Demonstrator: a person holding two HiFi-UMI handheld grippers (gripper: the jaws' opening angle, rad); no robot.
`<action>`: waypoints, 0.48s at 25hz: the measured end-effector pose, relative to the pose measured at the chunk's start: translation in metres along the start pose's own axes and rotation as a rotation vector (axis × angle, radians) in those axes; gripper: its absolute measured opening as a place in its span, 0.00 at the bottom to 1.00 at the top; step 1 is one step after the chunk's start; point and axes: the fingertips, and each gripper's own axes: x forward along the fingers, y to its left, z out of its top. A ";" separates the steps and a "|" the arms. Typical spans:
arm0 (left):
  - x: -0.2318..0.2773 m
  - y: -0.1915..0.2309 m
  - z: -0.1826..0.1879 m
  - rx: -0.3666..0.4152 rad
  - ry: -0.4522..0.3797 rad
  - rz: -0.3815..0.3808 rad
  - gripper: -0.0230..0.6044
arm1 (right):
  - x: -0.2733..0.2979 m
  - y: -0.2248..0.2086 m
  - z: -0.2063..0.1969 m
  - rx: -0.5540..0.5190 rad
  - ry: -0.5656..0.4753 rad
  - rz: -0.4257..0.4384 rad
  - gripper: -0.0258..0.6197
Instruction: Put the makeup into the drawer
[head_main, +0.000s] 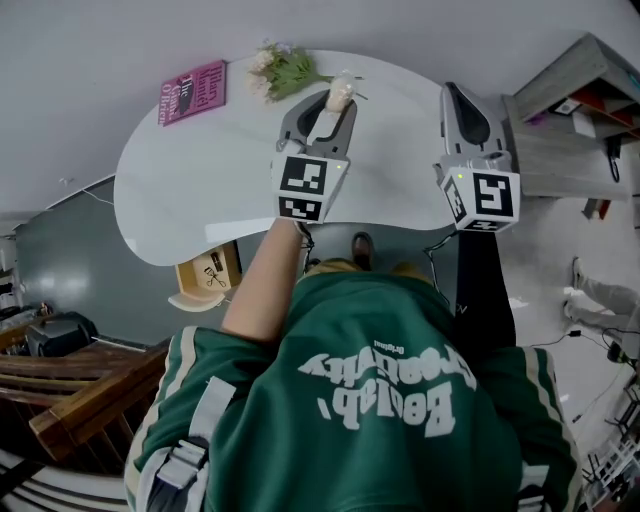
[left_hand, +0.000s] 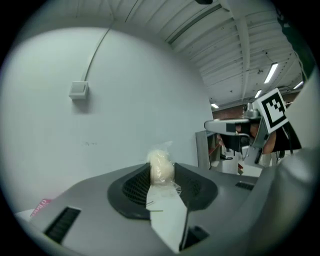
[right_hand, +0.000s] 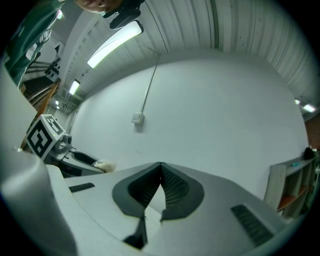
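The left gripper has its fingers clenched on a cream makeup puff in clear wrap, raised over the white bench. The right gripper is beside it, fingers pressed together on nothing. A pink book and a flower bunch lie at the bench's far edge. The open drawer sits under the near-left edge, well apart from the puff.

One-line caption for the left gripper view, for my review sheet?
Left tool clamps a plastic-wrapped cream makeup sponge, held before a white wall.
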 end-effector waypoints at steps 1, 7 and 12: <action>-0.003 0.003 0.011 -0.002 -0.031 0.009 0.27 | 0.000 0.001 0.003 0.000 -0.003 0.001 0.05; -0.018 0.012 0.028 -0.003 -0.087 0.042 0.28 | 0.003 0.009 0.007 0.001 0.003 0.012 0.05; -0.034 0.027 0.024 -0.004 -0.084 0.083 0.28 | 0.015 0.028 0.009 -0.015 -0.020 0.063 0.05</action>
